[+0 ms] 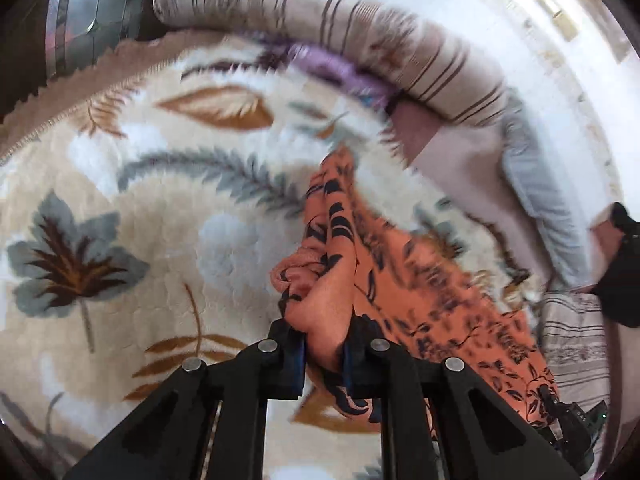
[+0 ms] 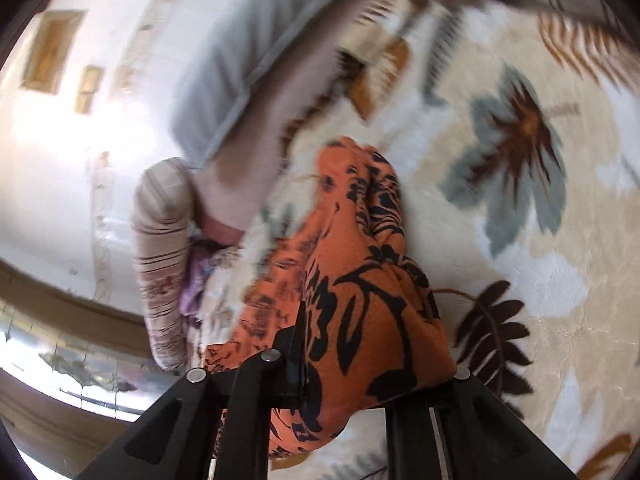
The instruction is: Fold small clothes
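An orange garment with a black leaf print hangs above a cream blanket with leaf patterns. My left gripper is shut on a bunched edge of it. The cloth stretches down to the right, where the other gripper shows at its far end. In the right wrist view my right gripper is shut on the same orange garment, which drapes over its right finger and hides it. Both views are motion-blurred.
A beige striped pillow and a grey-edged pillow lie at the blanket's far edge, with purple cloth under the striped one. A white wall stands behind. The patterned blanket spreads to the right.
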`<control>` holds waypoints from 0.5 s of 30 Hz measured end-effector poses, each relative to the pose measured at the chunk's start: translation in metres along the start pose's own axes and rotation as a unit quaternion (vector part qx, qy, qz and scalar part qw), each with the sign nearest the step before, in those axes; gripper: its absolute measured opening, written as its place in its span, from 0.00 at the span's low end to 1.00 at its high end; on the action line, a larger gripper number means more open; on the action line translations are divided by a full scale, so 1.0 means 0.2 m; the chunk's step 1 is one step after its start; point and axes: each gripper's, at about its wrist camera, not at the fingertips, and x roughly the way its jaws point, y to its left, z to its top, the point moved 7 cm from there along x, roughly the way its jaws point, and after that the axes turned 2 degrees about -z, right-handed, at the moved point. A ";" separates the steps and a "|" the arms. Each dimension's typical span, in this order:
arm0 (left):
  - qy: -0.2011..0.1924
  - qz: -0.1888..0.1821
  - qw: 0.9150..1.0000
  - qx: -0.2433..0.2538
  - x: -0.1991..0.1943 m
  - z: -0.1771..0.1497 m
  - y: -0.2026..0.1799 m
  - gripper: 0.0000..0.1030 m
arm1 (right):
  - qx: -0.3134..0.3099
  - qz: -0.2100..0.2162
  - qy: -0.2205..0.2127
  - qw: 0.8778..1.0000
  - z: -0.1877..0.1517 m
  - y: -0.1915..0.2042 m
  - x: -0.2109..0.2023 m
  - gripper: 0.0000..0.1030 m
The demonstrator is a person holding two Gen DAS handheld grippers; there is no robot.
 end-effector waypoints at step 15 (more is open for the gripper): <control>0.088 0.061 0.993 -0.039 -0.26 -0.67 0.60 0.40 | 0.034 -0.112 0.082 0.990 -0.66 -0.75 -0.64 0.34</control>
